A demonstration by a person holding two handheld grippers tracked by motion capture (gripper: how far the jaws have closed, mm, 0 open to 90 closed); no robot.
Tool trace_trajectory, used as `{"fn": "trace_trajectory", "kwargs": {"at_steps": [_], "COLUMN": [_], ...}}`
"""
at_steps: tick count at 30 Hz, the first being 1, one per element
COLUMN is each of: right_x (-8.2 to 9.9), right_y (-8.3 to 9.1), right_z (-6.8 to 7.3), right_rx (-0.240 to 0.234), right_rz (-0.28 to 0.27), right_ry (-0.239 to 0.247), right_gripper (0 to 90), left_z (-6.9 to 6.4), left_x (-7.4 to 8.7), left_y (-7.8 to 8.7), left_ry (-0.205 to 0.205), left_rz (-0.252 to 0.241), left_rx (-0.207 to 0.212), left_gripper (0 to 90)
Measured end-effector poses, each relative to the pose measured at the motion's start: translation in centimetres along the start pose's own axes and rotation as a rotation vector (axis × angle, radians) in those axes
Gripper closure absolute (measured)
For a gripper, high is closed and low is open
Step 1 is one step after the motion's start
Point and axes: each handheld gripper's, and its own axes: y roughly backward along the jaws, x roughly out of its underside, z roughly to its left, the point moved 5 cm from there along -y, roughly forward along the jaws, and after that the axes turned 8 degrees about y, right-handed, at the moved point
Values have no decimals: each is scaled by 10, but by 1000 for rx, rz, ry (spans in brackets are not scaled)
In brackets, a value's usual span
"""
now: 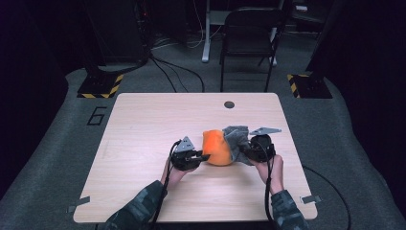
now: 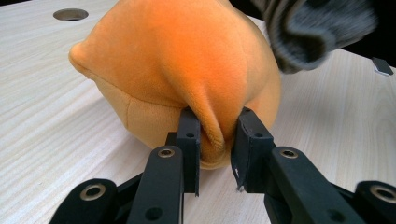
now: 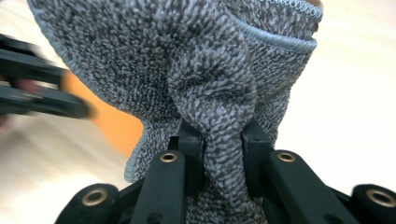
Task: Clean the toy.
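Note:
An orange plush toy rests on the light wooden table, a little right of its middle. My left gripper is at the toy's left side and is shut on a fold of the orange plush. A grey knitted cloth lies against the toy's right side. My right gripper is shut on a bunched fold of that grey cloth, whose fabric spreads above the jaws. In the left gripper view the grey cloth hangs over the toy's upper right.
A round cable hole sits near the table's far edge. A black folding chair stands on the floor beyond the table. Small metal clips are at the table's near corners. Cables trail from both grippers toward the near edge.

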Motion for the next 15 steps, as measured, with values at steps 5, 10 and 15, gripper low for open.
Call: {"fn": "trace_trajectory", "kwargs": {"at_steps": [5,10,15], "right_x": [-16,-14,-10], "right_y": [-2,-29,-31], "right_z": [37,53,47], "right_rx": [-46,-38,-38], "right_rz": [-24,23,25], "right_ry": [78,113,115], "right_gripper": [750,748,748], "left_z": [-1,0,0], "left_x": [0,0,1], "left_y": [0,1,0], "left_ry": [-6,-14,-6], "left_rz": [2,9,4], "left_rx": [6,2,5], "left_gripper": [738,740,741]}}
